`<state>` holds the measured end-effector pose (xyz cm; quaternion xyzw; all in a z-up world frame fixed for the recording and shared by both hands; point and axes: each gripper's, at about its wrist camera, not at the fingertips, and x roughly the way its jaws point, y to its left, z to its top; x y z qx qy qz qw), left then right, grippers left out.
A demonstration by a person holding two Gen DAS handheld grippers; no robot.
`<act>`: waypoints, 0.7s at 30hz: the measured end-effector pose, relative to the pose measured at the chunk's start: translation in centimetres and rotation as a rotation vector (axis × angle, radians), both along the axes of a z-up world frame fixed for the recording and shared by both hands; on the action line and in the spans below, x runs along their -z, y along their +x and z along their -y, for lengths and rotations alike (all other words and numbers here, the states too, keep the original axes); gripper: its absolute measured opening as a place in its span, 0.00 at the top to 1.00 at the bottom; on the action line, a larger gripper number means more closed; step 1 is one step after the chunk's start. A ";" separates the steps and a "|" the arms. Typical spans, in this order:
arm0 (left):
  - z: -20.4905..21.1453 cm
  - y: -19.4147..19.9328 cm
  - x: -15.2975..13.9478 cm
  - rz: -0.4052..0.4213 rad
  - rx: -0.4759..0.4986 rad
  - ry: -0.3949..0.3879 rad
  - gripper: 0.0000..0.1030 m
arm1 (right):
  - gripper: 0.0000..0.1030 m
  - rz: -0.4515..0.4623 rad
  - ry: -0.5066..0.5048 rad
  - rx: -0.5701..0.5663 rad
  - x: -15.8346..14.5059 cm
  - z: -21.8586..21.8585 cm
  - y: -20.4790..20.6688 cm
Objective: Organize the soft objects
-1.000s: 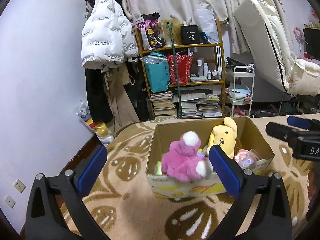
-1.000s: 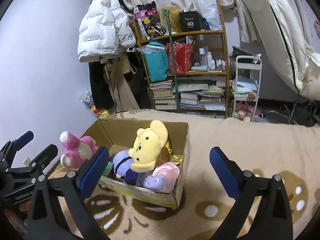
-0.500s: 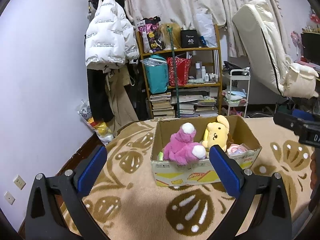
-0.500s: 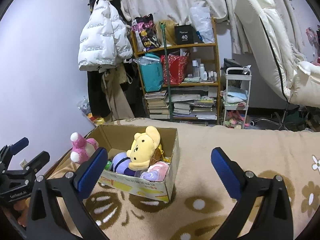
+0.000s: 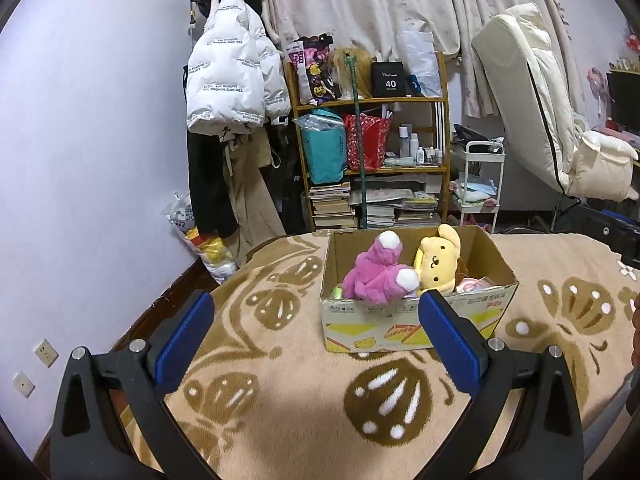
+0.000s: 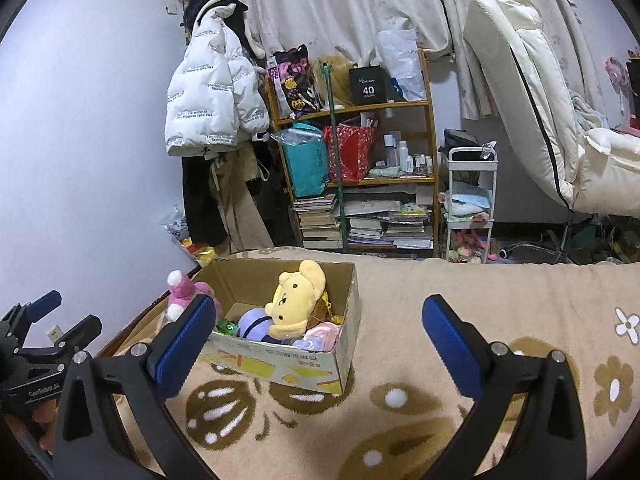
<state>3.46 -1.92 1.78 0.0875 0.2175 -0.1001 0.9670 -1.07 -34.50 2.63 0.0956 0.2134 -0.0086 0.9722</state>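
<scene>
Both the left gripper [image 5: 316,334] and right gripper [image 6: 318,338] gape wide, holding nothing; ahead of them the pink plush [image 5: 378,276] looks light and squashy, draped over the box [image 5: 416,320] rim; best pinched across its plump body, not a floppy limb.

Two matte black Y-shaped frames, left gripper [image 5: 312,334] and right gripper [image 6: 316,336]. Flat fingers [image 5: 448,344] faced with ribbed royal-blue pads. Silver round screws at each finger root. Seen from the right wrist, white "GenRobot.AI" lettering on the left gripper's black side body [image 6: 40,350], with blue-tipped prongs above the lettering.
</scene>
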 end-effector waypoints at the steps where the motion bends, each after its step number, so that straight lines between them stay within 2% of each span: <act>1: -0.1 -0.1 0.0 0.000 -0.002 0.001 0.02 | 0.00 0.003 -0.001 -0.001 -0.1 -0.1 -0.2; 12: -0.2 -0.2 0.4 -0.015 0.011 0.002 0.02 | 0.00 0.009 0.004 0.003 -0.1 -0.4 -1.6; 21: 0.2 0.1 0.9 -0.023 0.015 0.015 0.02 | 0.00 -0.024 -0.003 0.012 1.0 -0.4 -1.3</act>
